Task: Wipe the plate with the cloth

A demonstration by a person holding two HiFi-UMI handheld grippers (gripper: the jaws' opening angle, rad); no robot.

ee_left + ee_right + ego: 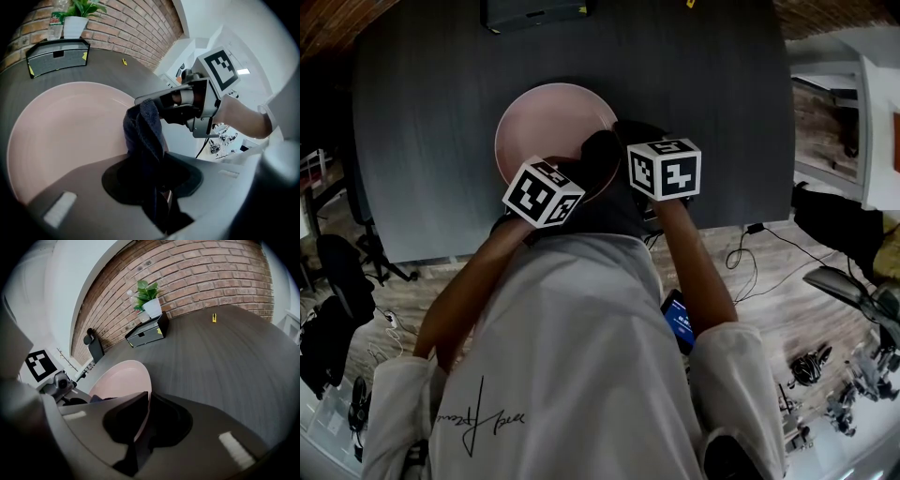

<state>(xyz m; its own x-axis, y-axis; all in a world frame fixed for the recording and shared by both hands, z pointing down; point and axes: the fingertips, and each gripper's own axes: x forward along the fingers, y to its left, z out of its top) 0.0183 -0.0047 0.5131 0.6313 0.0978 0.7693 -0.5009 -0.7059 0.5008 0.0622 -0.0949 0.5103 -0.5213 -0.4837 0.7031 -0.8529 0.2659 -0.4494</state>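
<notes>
Fingers of the left gripper clamp the dark cloth over the pink plate. Those of the right gripper pinch the plate's rim, near the counter's front edge. Both forearms slope downward, side by side. Shirt script is unreadable.

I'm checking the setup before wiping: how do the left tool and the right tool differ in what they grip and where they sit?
The left tool is shut on the dark cloth, which bunches up soft between its jaws; the right tool is shut on the thin, rigid rim of the pink plate. The left tool reaches over the plate's face, while the right tool sits at its edge. Both slant down at the same plate, close together.
</notes>
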